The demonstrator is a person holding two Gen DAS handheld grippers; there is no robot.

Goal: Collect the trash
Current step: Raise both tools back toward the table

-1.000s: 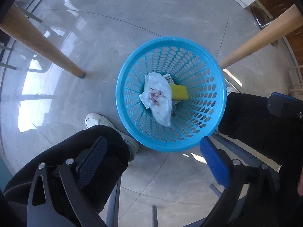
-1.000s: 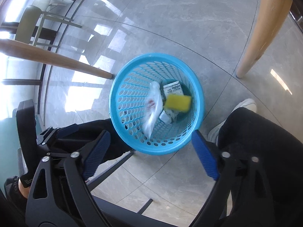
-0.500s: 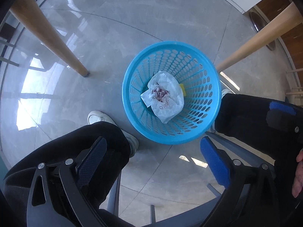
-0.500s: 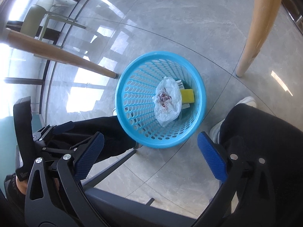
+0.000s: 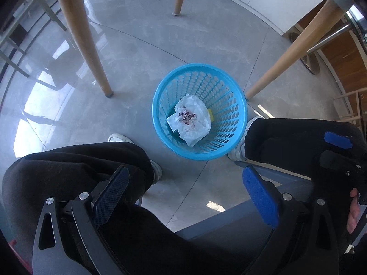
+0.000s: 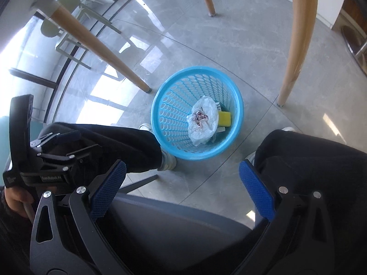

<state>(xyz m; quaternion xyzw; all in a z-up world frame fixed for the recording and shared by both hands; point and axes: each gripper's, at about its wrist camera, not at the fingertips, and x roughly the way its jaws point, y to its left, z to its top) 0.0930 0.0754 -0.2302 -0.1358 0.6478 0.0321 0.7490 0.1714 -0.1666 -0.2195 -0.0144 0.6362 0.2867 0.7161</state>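
A blue perforated trash basket (image 5: 160,96) stands on the grey floor between the person's feet; it also shows in the right wrist view (image 6: 160,105). Inside lie a crumpled white wrapper with red stains (image 5: 191,120) (image 6: 203,120), a yellow sponge (image 6: 224,118) (image 5: 210,114) and a small carton, mostly hidden. My left gripper (image 5: 183,189) is open and empty, high above the basket over the person's knees. My right gripper (image 6: 182,183) is open and empty, also well above the basket. The left gripper's body shows at the left of the right wrist view (image 6: 45,160).
Wooden table legs (image 5: 84,36) (image 5: 289,55) (image 6: 298,36) (image 6: 96,45) stand around the basket. The person's black-trousered legs (image 5: 80,160) (image 6: 309,155) and white shoes (image 5: 119,137) flank it. A grey chair seat (image 6: 172,224) lies below the grippers.
The white wrapper fell and settled in the basket over the sponge. Both grippers rose and drew back, so the basket looks smaller and farther away.
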